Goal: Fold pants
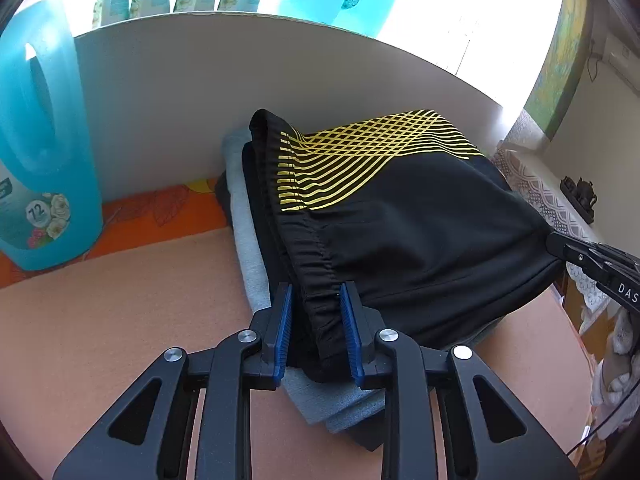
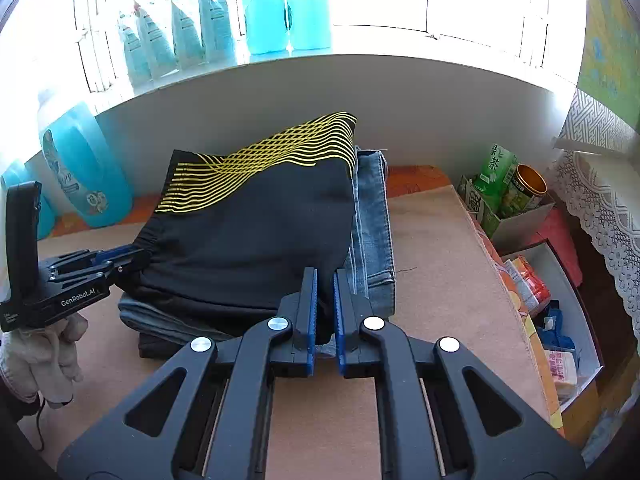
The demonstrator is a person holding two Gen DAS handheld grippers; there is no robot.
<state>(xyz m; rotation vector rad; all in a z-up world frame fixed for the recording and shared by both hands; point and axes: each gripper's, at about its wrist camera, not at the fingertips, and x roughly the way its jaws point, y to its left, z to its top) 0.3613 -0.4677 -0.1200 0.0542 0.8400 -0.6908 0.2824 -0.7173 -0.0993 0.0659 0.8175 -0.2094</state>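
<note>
Folded black pants with a yellow line pattern [image 1: 400, 220] lie on top of a stack of folded clothes, also in the right wrist view [image 2: 248, 232]. My left gripper [image 1: 316, 292] is shut on the elastic waistband at the pants' near left corner; it also shows in the right wrist view [image 2: 132, 256]. My right gripper [image 2: 325, 276] is shut on the pants' near right corner; it shows at the right edge of the left wrist view [image 1: 554, 244]. Grey pants [image 1: 256, 256] and blue jeans [image 2: 374, 216] lie under the black pants.
The stack sits on a peach tabletop [image 2: 440, 280] against a white sill wall [image 1: 168, 120]. Blue detergent jugs [image 1: 40, 168] stand at the left. Green tea cartons and a can in a box [image 2: 508, 196] stand at the right, by a bin of packets [image 2: 556, 320].
</note>
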